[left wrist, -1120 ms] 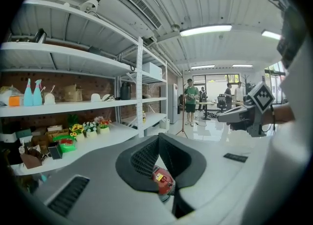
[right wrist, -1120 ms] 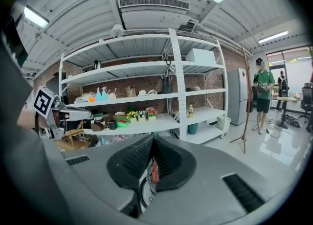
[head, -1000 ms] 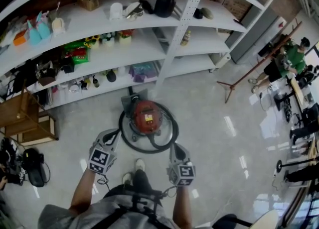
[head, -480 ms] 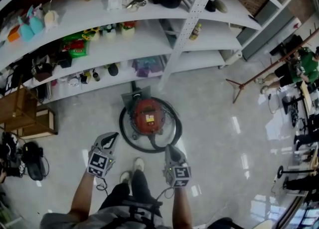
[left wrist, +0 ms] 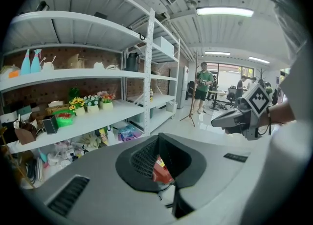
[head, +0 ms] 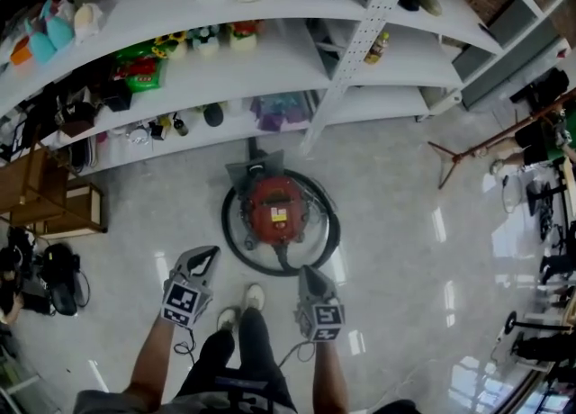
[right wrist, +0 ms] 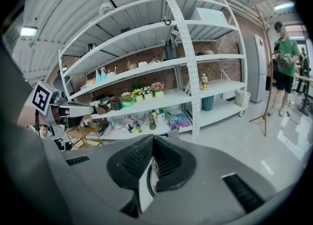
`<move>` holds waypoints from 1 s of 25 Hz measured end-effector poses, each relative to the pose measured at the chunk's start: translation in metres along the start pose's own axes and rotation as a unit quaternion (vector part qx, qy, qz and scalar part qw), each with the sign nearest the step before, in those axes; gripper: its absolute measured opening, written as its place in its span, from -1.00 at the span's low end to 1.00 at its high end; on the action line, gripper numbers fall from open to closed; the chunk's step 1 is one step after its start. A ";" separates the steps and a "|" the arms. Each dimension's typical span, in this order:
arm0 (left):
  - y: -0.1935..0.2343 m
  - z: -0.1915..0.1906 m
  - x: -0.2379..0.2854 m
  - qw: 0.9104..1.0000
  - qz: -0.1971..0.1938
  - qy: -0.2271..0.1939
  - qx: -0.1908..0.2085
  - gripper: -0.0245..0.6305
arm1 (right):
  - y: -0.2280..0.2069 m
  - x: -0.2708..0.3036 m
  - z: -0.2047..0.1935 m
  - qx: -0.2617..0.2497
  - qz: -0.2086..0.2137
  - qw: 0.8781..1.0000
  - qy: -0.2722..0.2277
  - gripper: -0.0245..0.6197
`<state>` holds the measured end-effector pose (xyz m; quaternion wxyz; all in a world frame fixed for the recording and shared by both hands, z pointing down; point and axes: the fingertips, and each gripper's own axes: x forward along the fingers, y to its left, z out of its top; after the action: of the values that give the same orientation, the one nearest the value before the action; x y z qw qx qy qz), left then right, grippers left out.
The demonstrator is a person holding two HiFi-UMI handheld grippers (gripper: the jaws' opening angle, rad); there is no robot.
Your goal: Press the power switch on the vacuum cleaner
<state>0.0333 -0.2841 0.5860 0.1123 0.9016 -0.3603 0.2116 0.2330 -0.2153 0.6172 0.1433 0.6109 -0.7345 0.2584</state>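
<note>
The red vacuum cleaner (head: 274,210) stands on the floor in front of the shelves, with its black hose (head: 236,243) coiled in a ring around it. In the head view my left gripper (head: 203,256) hangs short of the ring at its lower left, jaws together and nothing in them. My right gripper (head: 309,272) is at the ring's lower right edge, also shut and empty. Neither touches the vacuum. A sliver of the red vacuum (left wrist: 160,170) shows below the tips of the left gripper (left wrist: 158,138) in the left gripper view. The vacuum's switch cannot be made out.
White shelving (head: 270,52) full of small items runs behind the vacuum, with a perforated upright post (head: 360,52). A wooden stand (head: 45,210) and dark gear (head: 49,277) sit at left. A tripod stand (head: 468,147) is at right. My feet (head: 243,304) are just behind the grippers.
The head view has shifted, so the shelves and vacuum sit lower and a little to the right in the picture. Both grippers stay shut and hold about the same place short of the hose ring.
</note>
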 end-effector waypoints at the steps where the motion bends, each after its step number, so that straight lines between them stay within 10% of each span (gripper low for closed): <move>1: 0.001 -0.003 0.004 1.000 0.000 0.002 -0.001 -0.91 | -0.002 0.005 -0.003 0.000 0.002 1.000 0.003 -0.90; 25: 0.015 -0.104 0.098 0.998 -0.010 0.050 -0.042 -0.91 | -0.037 0.134 -0.088 -0.030 0.035 0.997 0.064 -0.90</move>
<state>0.0554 -0.3165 0.7242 0.1701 0.8879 -0.3540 0.2395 0.2316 -0.2810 0.7677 0.1986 0.5622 -0.7524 0.2799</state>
